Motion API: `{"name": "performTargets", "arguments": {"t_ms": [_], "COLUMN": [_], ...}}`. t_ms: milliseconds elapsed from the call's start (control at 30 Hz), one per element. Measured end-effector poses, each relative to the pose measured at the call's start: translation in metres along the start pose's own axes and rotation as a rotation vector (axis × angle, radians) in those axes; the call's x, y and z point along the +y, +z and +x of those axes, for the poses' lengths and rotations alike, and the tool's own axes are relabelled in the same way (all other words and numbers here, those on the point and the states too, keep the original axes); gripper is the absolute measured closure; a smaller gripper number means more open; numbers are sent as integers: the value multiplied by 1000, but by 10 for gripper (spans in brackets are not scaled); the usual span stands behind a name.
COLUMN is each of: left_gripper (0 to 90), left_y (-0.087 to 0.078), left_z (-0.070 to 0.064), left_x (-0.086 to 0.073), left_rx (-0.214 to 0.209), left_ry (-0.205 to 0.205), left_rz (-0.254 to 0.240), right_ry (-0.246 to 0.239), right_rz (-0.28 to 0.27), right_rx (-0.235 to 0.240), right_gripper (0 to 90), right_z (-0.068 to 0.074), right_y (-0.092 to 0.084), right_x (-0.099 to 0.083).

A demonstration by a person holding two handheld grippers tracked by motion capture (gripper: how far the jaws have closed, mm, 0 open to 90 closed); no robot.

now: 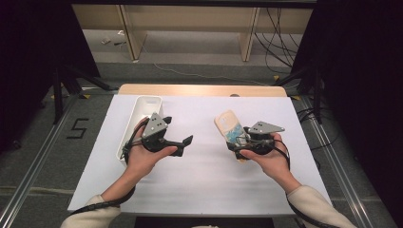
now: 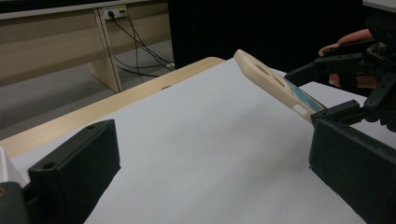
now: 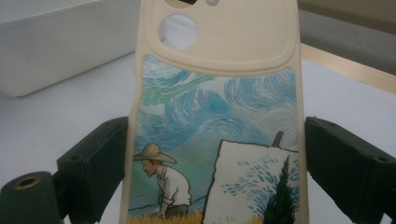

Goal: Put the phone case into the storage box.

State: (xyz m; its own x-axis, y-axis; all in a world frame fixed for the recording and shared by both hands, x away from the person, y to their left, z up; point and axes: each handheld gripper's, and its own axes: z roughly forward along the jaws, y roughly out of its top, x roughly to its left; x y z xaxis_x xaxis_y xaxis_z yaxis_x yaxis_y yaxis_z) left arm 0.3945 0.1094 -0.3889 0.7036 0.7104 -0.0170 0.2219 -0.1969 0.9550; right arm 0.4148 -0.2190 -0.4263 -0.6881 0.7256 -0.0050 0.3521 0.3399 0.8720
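A cream phone case [image 1: 228, 126] with a painted scene of swirling blue sky and a man in a straw hat is held by its two long edges in my right gripper [image 1: 238, 145]. In the right gripper view the case [image 3: 215, 107] stands between both black jaws, its camera cut-outs at the top. From the left gripper view the case [image 2: 275, 84] is tilted up off the white sheet. My left gripper [image 1: 184, 146] hovers left of centre, its jaws wide apart with nothing between them, pointing toward the case.
A long white tray [image 1: 142, 109] lies at the left of the white sheet [image 1: 199, 185], just behind my left hand; its wall [image 3: 56, 51] shows behind the case. The wooden table edge [image 1: 199, 89] runs along the back. Cables and shelf legs lie on the floor beyond.
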Motion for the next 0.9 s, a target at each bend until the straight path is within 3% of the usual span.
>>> {"name": "performTargets", "arguments": {"t_ms": [900], "left_gripper": [30], "left_y": [29], "left_z": [-14], "left_x": [16], "left_rx": [-57], "left_ry": [-6], "left_rz": [-13], "right_ry": [-18], "right_rz": [-43], "right_rx": [19], "right_gripper": [112], "right_z": [11], "right_y": [5], "right_x": [5]}}
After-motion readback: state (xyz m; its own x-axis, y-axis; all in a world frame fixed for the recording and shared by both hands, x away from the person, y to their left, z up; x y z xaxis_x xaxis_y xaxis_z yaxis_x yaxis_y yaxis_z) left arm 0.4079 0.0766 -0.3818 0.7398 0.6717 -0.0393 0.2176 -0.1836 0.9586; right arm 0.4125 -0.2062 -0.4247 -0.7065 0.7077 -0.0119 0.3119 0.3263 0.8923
